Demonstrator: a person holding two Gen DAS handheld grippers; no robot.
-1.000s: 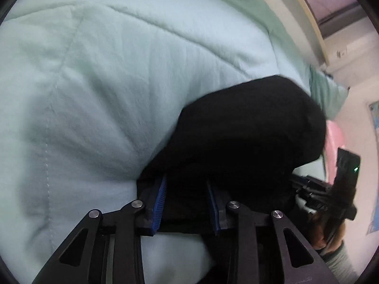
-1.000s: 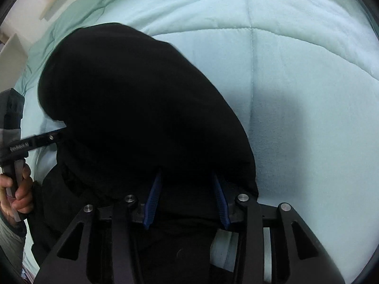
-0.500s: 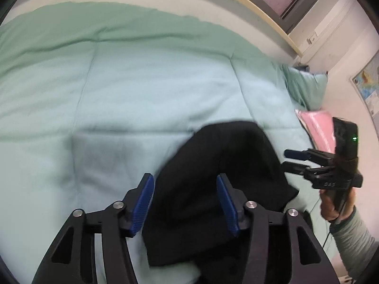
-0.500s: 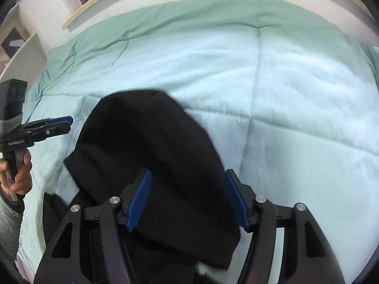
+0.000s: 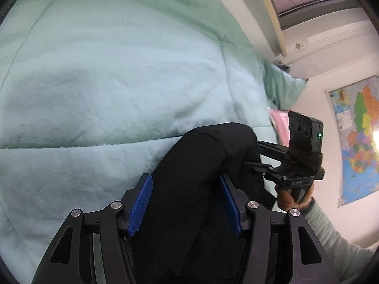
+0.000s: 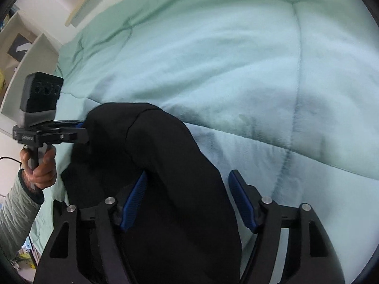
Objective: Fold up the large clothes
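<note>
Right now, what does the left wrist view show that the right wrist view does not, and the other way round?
Only the left wrist view shows the wall map, the window frame, a green pillow, something pink beside it, and the right hand-held gripper seen from outside.

Only the right wrist view shows the white shelves and the left hand-held gripper seen from outside, at the garment's edge.

Both show the black garment lying on the pale green quilt, between open blue-padded fingers.
</note>
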